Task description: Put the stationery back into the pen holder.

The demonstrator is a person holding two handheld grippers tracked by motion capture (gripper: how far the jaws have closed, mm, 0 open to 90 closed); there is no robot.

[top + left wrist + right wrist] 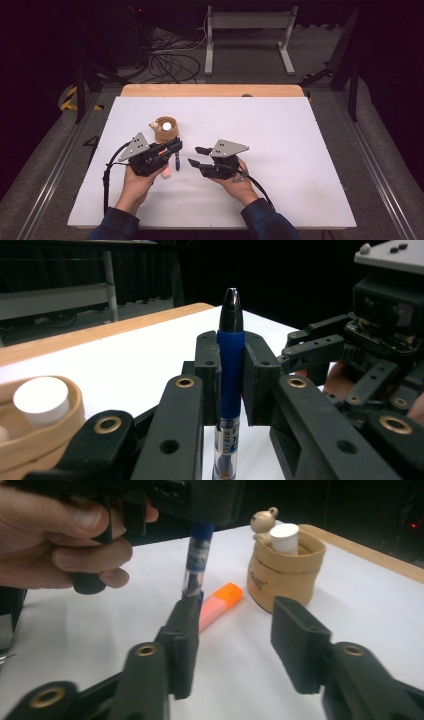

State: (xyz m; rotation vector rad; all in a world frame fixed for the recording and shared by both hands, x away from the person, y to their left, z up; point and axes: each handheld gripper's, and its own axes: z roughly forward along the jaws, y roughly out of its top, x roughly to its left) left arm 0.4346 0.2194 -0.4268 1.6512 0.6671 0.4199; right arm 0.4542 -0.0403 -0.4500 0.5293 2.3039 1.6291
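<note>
Left gripper (231, 377): my jaws are pressed onto the blue pen (230, 360), pinching its grip section; it stands upright between them, tip up.
Right gripper (232, 645): jaws spread with nothing between them; the pen's lower barrel hangs just past my left jaw.
Holder (285, 570): the tan cup with a white cylinder (284, 537) in it stands ahead of the right jaws, just beyond the left gripper.
Highlighter (217, 605): lies flat on the table (280, 130), below the pen.
Done, I judge: pen lifted.
Left, I judge: seating it in the cup; highlighter untouched.
</note>
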